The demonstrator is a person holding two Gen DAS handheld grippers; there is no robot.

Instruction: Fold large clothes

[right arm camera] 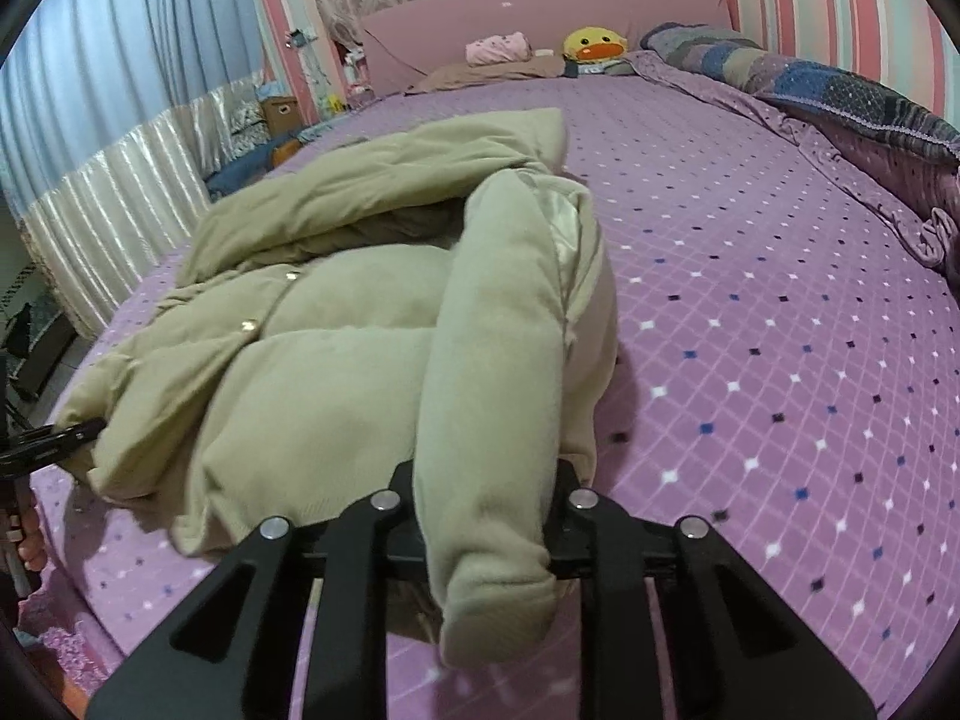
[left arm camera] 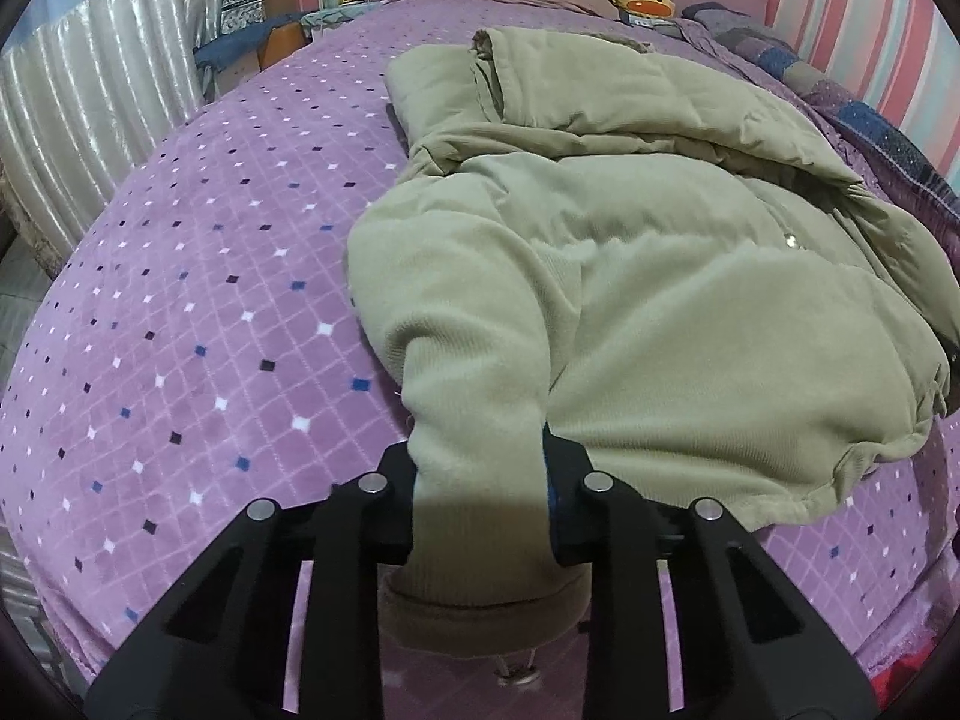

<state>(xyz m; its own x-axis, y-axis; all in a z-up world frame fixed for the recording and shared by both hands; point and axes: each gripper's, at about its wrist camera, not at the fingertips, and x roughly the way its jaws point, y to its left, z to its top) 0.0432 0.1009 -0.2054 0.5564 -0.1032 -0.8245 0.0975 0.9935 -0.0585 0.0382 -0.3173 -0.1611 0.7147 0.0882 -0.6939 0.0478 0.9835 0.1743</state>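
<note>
One coat [left arm camera: 660, 276], padded and khaki-green, lies on the bed [left arm camera: 198, 312] with its long axis running from the near edge toward the headboard [right arm camera: 540, 18]; the hem is nearest the cameras and the hood [right arm camera: 384, 180] points to the far end. Its front faces up, with snap buttons [right arm camera: 249, 327] showing along the closure. Both sleeves are drawn toward the hem, roughly parallel to the body. The left gripper [left arm camera: 480, 498] is clamped on the left sleeve [left arm camera: 474, 396] just above its ribbed cuff [left arm camera: 480, 612], which hangs out below the jaws; the sleeve runs up from there to the shoulder. The right gripper [right arm camera: 486, 510] is pinching the right sleeve [right arm camera: 498, 360] near its end, the sleeve lying folded over the coat's right side, its tip drooping past the fingers. In the right view the left gripper's tip [right arm camera: 72, 435] appears at the coat's far corner, though blur makes its exact hold hard to read there. The bed's purple cover carries a grid of small diamonds. At the far end sit a yellow duck toy [right arm camera: 591, 48], a pink bundle [right arm camera: 498, 48] and a brown pillow [right arm camera: 486, 75]; a dark patterned quilt [right arm camera: 840, 96] is bunched along the right side. Pale curtains [right arm camera: 120, 120] hang beyond the left side.
</note>
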